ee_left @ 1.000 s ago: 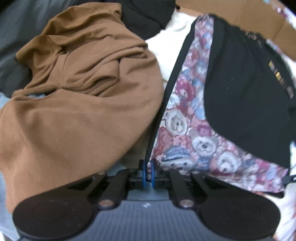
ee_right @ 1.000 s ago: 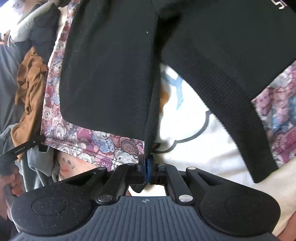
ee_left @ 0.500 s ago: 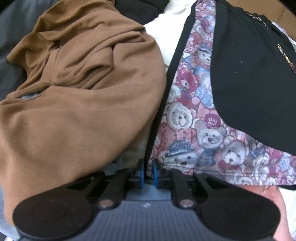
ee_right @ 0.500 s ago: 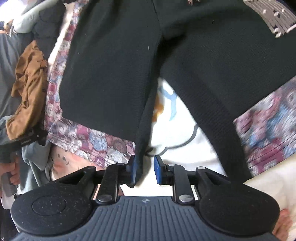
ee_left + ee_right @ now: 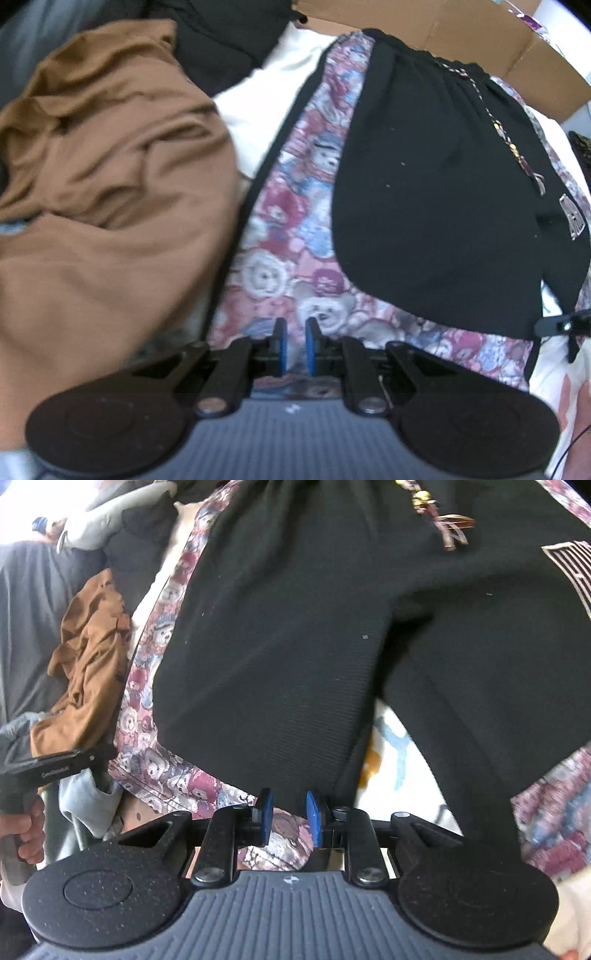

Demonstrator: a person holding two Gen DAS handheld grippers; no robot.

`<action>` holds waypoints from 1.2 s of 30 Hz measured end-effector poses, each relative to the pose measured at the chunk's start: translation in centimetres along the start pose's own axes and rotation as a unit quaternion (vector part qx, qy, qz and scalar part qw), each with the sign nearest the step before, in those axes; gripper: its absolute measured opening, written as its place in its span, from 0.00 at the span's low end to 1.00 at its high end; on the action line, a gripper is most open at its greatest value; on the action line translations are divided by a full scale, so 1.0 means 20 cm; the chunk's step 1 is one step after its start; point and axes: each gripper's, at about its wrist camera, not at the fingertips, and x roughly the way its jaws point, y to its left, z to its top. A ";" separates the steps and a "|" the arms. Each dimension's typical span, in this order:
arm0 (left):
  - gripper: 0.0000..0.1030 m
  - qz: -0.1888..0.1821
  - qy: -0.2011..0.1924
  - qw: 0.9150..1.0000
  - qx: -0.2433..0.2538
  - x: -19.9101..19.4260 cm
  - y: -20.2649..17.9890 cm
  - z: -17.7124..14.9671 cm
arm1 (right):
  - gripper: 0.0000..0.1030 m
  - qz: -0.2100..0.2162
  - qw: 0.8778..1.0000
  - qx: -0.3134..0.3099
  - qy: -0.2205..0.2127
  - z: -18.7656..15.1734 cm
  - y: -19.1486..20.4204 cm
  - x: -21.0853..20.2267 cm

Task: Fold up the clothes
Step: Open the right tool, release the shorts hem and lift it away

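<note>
Left wrist view: our left gripper (image 5: 294,341) has jaws parted over the teddy-bear cloth (image 5: 280,229); right gripper (image 5: 287,818) gapes, empty, at the black shorts (image 5: 295,635) hem, the brown garment (image 5: 110,177) crowding left.

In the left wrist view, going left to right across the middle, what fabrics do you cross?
Brown garment → teddy-bear print fabric → black shorts.

Both grippers have let go: the right gripper (image 5: 288,814) released the black shorts (image 5: 295,627), the left gripper (image 5: 294,341) the teddy-bear cloth (image 5: 280,236).
</note>
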 end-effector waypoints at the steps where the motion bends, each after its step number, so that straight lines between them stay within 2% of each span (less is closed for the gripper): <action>1: 0.12 -0.001 0.006 1.000 -0.002 0.03 0.00 -0.01 | 0.22 -0.003 1.000 -0.005 0.002 0.00 0.01 0.02; 4: 0.12 -0.008 0.025 1.000 -0.009 0.11 0.01 -0.06 | 0.23 -0.010 1.000 -0.015 0.013 -0.04 0.03 0.07; 11: 0.11 0.003 0.026 1.000 0.004 0.11 0.00 -0.11 | 0.23 -0.022 0.997 -0.048 0.057 -0.16 0.08 0.15; 15: 0.07 0.022 0.032 0.999 0.012 0.10 0.00 -0.11 | 0.22 -0.033 0.996 -0.050 0.073 -0.17 0.09 0.14; 19: 0.07 0.027 0.029 0.999 -0.017 0.03 0.03 -0.08 | 0.23 -0.041 0.994 -0.054 0.089 -0.12 0.12 0.08; 24: 0.08 0.027 -0.015 0.999 -0.016 -0.08 0.01 0.01 | 0.23 -0.071 0.990 -0.105 0.065 0.05 0.18 -0.09; 31: 0.09 0.026 -0.062 0.998 -0.020 -0.12 -0.01 0.19 | 0.24 -0.096 0.987 -0.128 0.015 0.27 0.21 -0.29; 36: 0.09 0.019 -0.087 0.996 0.006 -0.10 -0.06 0.33 | 0.24 -0.110 0.985 -0.131 -0.006 0.37 0.16 -0.38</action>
